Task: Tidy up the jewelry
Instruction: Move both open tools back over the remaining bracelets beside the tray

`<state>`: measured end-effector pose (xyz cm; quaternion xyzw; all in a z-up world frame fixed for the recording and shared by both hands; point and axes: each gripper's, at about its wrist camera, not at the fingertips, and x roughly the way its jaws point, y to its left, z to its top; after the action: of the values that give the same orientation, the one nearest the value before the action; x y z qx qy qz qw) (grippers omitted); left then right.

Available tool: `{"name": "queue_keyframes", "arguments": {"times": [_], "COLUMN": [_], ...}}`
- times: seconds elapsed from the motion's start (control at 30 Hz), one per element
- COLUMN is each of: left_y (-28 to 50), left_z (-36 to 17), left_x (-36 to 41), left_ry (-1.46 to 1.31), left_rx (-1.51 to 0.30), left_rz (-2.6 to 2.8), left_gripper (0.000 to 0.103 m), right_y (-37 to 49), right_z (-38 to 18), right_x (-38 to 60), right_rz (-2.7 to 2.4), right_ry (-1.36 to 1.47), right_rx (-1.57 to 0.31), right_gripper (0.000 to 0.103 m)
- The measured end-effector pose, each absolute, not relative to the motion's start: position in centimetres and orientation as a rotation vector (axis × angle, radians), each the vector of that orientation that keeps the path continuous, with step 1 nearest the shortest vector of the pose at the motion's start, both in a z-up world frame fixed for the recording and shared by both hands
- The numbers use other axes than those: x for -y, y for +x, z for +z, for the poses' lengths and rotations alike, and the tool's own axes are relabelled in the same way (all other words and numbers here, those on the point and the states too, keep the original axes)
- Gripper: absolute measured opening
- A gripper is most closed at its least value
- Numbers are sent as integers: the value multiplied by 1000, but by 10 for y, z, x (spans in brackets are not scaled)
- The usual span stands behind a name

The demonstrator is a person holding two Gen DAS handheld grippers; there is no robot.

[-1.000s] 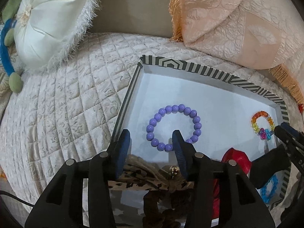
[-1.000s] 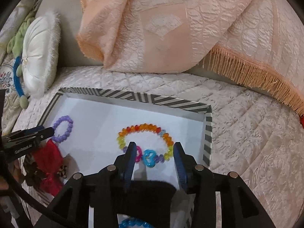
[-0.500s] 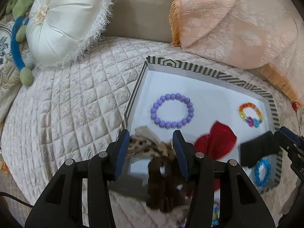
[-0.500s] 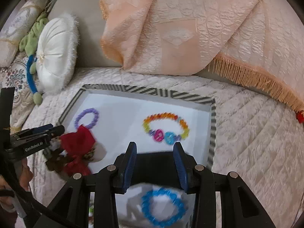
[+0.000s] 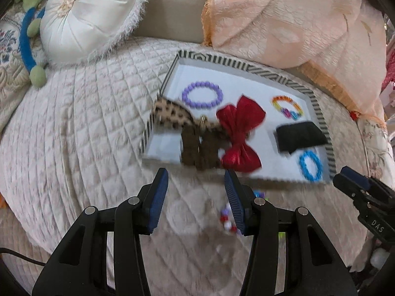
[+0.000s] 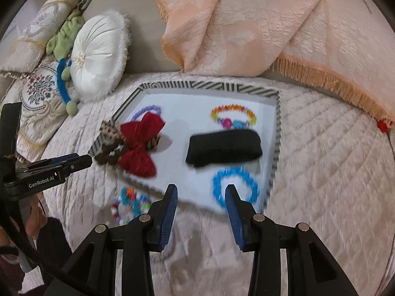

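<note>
- The quilted bed cover (image 5: 74,128) carries everything; a peach fringed throw (image 6: 259,24) and a round white cushion (image 5: 91,14) lie at its far side.
- The striped-rim tray (image 6: 209,85) sits on the cover, its white floor holding most of the jewelry and hair pieces.
- The left claw (image 5: 196,194) hangs over the cover just short of the tray's near edge, fingers pointing toward the tray; its 2 blue pads are spread apart with nothing between them.
- The right claw (image 6: 201,211) hovers at the tray's near edge, also released and empty, its right pad close in front of the blue bracelet (image 6: 234,187).
- A black band (image 6: 223,149) lies across the tray's right half, between the blue bracelet and the rainbow bracelet (image 6: 233,116).
- A red bow (image 5: 239,133) lies in the middle-left of the tray, overlapping a leopard-print bow (image 5: 172,116) whose wing reaches over the tray's left rim and whose brown tails hang toward the near edge.
- A purple bead bracelet (image 5: 202,95) rests in the tray's far left corner, partly behind the red bow in the right wrist view.
- A multicolour bead bracelet (image 6: 130,203) lies outside the tray on the cover, near its front edge, blurred.
</note>
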<state>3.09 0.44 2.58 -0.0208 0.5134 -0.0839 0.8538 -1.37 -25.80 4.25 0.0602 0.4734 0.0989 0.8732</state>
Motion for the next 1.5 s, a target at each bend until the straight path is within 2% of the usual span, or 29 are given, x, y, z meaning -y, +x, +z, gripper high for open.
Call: {"name": "queue_keyframes", "arguments": {"times": [0.53,1.1,1.2,1.37,1.43,1.47,1.5], "left_y": [-8,12,15,20,22,22,22], "left_z": [-8,-38,-41,-43,-45,-44,-44], "left_x": [-8,10,14,19,24,25,26], "left_ry": [-133,-129,-106,-93,-85,-75,-74], "left_rx": [-1183,-1225,-1216,-1205,-1194,-1183,-1182], "left_rz": [-180,-130,-122,-121,-127,-133,-139], "left_gripper": [47,47,47,47,42,27,20], "right_y": [-76,-49,-40,-33,-33,-33,-33], "right_z": [9,-12,-20,-29,-29,-29,-29], "right_x": [243,223,218,216,215,215,216], "right_rz": [248,280,279,280,283,283,284], "right_ry": [170,132,106,87,71,62,57], "right_rx": [-1056,-1055,-1069,-1065,-1061,-1060,-1058], "right_gripper": [38,38,35,25,21,17,16]}}
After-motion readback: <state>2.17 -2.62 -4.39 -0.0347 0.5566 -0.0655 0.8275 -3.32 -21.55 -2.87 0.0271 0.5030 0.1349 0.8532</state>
